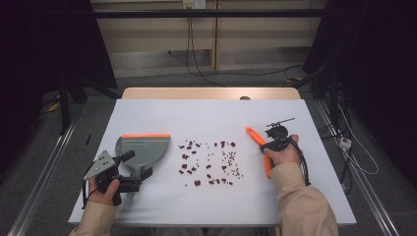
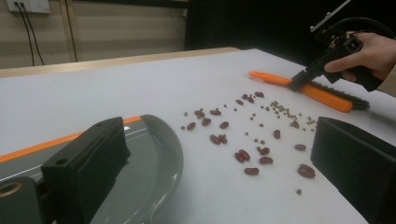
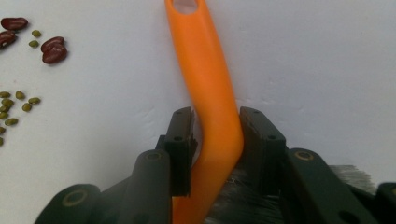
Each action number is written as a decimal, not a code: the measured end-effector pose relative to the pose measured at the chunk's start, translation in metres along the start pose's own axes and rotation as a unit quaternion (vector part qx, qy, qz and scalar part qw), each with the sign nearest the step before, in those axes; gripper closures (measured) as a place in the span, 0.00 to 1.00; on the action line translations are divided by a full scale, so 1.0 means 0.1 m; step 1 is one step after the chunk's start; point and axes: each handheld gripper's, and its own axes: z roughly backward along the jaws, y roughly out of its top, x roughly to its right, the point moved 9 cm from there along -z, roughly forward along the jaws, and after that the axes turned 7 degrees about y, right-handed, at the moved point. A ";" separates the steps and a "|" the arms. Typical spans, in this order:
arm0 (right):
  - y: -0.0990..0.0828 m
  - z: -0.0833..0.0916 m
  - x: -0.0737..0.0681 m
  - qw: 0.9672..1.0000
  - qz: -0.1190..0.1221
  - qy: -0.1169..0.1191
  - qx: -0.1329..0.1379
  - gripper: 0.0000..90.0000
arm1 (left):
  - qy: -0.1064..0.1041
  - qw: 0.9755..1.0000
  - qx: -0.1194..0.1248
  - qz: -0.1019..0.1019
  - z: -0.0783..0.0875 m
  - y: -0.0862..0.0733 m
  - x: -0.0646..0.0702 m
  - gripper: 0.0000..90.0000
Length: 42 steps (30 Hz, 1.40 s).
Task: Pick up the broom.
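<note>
On the left of the white table [image 1: 162, 110], the left gripper [image 1: 136, 172] hovered over the near end of the grey dustpan [image 1: 142, 150], whose orange edge faced the far side; in the left gripper view its jaws stood spread wide, released, with the pan beneath them and nothing pinched between. In the middle lay the spill: dark red beans [image 1: 189, 164] toward the left and small green beans [image 1: 231, 160] toward the right, scattered loosely between pan and brush. At the right, the right gripper [image 1: 273, 140] sat on the orange brush [image 3: 210, 93], jaws hugging either side of the handle's bend just ahead of the bristles; the right jaw touched, while the left seemed to leave a sliver of gap, so the grasp looked close but not fully firm. To do this well, it seemed wise to clench squarely on the handle before lifting, take hold of the pan, and sweep leftward in short strokes so the beans would not roll away.
</note>
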 end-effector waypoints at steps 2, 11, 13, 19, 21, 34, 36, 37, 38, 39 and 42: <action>0.00 0.00 0.01 1.000 -0.003 0.006 0.000 0.73 | -0.002 1.000 0.001 -0.002 0.00 0.00 0.01 0.04; -0.03 -0.01 0.00 1.000 -0.017 0.002 0.022 0.76 | -0.002 1.000 -0.002 -0.005 -0.02 -0.01 0.01 0.04; -0.03 -0.01 0.00 1.000 -0.016 0.001 0.024 0.76 | -0.003 1.000 -0.002 -0.007 -0.02 -0.01 0.02 0.04; -0.02 -0.01 -0.01 1.000 -0.020 -0.008 0.016 0.76 | -0.003 1.000 -0.002 -0.009 -0.03 -0.01 0.04 0.04; -0.01 -0.01 -0.01 1.000 -0.020 -0.011 0.014 0.76 | -0.003 1.000 -0.002 -0.010 -0.02 -0.01 0.04 0.04; -0.01 0.02 -0.03 1.000 0.000 -0.021 0.022 0.77 | 0.006 1.000 0.001 -0.005 0.01 0.01 -0.01 0.04; 0.00 0.02 -0.04 0.999 0.007 -0.020 0.026 0.77 | 0.007 1.000 0.002 -0.005 0.01 0.01 -0.01 0.04; 0.00 0.03 -0.04 0.999 0.008 -0.021 0.028 0.77 | 0.007 1.000 0.000 -0.005 0.01 0.00 -0.01 0.04; 0.01 0.04 -0.04 0.999 0.008 -0.019 0.038 0.77 | 0.006 1.000 0.000 -0.004 0.01 0.00 -0.01 0.04; 0.01 0.05 -0.04 0.999 0.007 -0.018 0.042 0.77 | 0.006 1.000 0.001 -0.004 0.00 0.00 0.00 0.04; 0.02 0.13 -0.03 0.997 -0.002 -0.011 0.073 0.77 | 0.004 1.000 0.001 -0.004 0.00 0.00 0.01 0.04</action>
